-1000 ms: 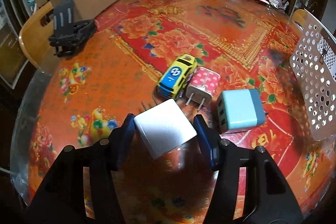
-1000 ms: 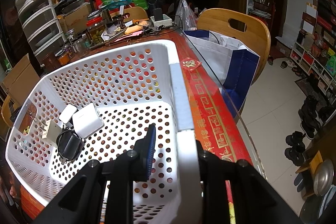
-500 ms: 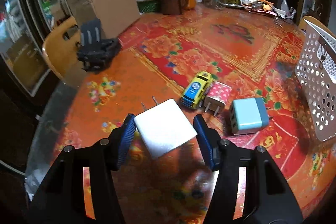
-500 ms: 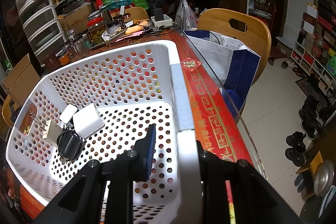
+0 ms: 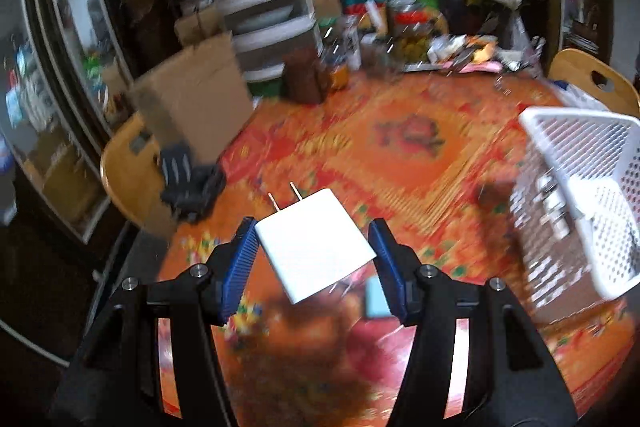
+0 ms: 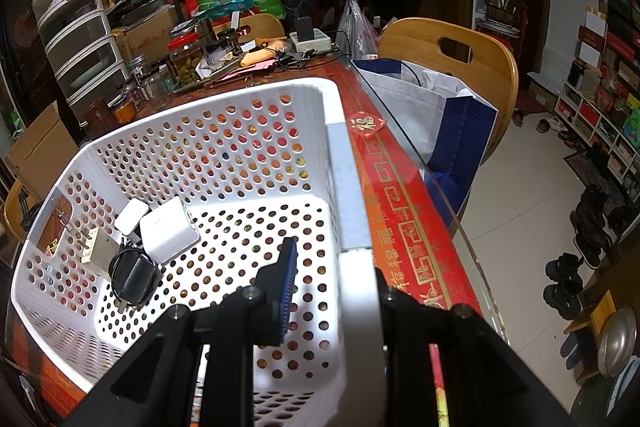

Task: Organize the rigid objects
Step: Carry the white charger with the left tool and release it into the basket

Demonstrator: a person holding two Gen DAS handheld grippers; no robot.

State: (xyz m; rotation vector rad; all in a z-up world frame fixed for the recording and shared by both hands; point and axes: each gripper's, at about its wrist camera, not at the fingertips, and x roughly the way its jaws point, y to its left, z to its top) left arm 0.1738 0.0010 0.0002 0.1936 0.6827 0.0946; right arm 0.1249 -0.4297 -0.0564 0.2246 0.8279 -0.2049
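My left gripper (image 5: 314, 251) is shut on a white plug charger (image 5: 314, 241) and holds it high above the red flowered table, prongs pointing away. The white perforated basket (image 5: 580, 131) stands at the right of the left wrist view. My right gripper (image 6: 334, 283) is shut on the basket's near rim (image 6: 352, 227), one finger inside and one outside. Inside the basket lie a white cube charger (image 6: 168, 231), a smaller white charger (image 6: 130, 215), a black adapter with cable (image 6: 132, 277) and a beige plug (image 6: 98, 247). A light blue charger (image 5: 376, 301) shows on the table below the left gripper.
A black folded stand (image 5: 192, 183) sits at the table's left edge by a wooden chair (image 5: 128, 179). A cardboard box (image 5: 192, 103), jars and clutter line the far side. A wooden chair (image 6: 452, 67) with a blue-white bag (image 6: 440, 119) stands beyond the glass table edge.
My left gripper has lifted the white charger well above the table and tilted up; the toy car and pink charger have dropped out of view. The right gripper and basket have not moved.
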